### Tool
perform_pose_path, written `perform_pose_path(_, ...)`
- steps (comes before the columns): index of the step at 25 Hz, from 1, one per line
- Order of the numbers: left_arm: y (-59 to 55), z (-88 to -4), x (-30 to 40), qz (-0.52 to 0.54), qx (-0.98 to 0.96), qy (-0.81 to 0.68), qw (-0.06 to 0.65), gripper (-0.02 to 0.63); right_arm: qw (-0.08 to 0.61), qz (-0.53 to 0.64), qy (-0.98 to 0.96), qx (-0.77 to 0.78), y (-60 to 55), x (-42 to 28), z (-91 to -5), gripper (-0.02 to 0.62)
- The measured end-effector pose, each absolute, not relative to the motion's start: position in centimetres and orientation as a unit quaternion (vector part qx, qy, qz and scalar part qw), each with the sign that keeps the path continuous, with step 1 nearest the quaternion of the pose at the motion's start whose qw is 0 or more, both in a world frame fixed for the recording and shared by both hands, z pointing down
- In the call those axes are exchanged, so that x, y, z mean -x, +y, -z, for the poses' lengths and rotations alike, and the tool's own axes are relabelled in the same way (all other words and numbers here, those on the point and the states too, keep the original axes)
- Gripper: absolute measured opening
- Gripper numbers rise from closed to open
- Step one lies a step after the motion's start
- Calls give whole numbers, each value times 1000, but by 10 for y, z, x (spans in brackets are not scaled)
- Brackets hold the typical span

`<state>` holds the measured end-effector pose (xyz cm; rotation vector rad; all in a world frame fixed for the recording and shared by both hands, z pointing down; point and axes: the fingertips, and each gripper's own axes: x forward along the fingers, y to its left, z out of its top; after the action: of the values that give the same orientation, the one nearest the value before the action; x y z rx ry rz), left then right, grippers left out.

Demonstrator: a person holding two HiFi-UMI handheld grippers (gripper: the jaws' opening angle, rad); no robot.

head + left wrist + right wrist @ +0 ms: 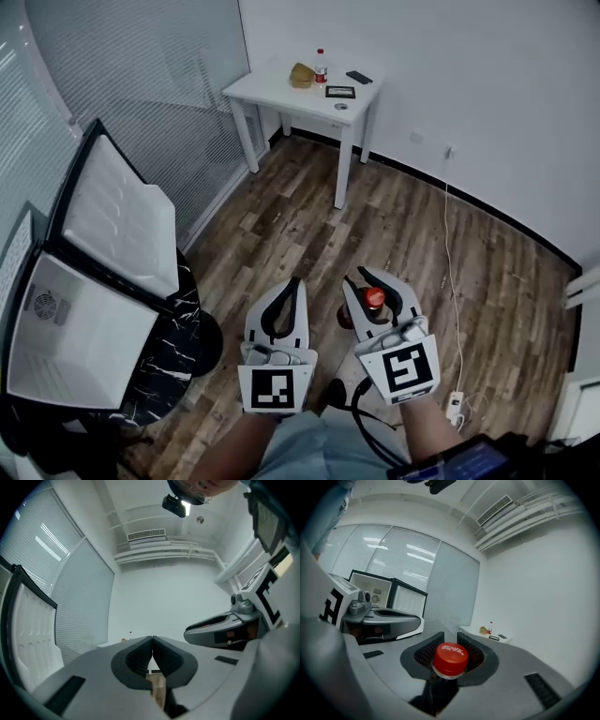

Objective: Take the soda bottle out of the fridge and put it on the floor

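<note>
The soda bottle (373, 300), dark with a red cap (450, 657), hangs upright above the wooden floor (281, 225). My right gripper (367, 283) is shut on its neck just under the cap, and the pads (426, 652) hug it on both sides. Beside it on the left, my left gripper (294, 281) is shut with nothing in it; its ribbed pads (140, 656) meet at the tips. The small fridge (75, 337) stands at the left with its door (122, 216) swung open and a bare white inside. Both grippers point away from it, into the room.
The fridge sits on a round black marbled stand (183, 352). A white table (281, 92) at the far wall carries a red-capped bottle (321, 66) and small items. A white cable runs down to a power strip (457, 404) on the floor at right.
</note>
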<state>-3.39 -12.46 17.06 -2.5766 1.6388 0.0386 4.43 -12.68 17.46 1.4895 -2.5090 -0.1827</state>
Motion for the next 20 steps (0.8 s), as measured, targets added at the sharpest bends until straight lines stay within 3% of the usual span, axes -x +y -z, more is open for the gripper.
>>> perform_pose_path(20, -167, -257, -42, 38, 888, 458, -15, 15, 128, -3, -821, -556, -156, -112, -268, 98)
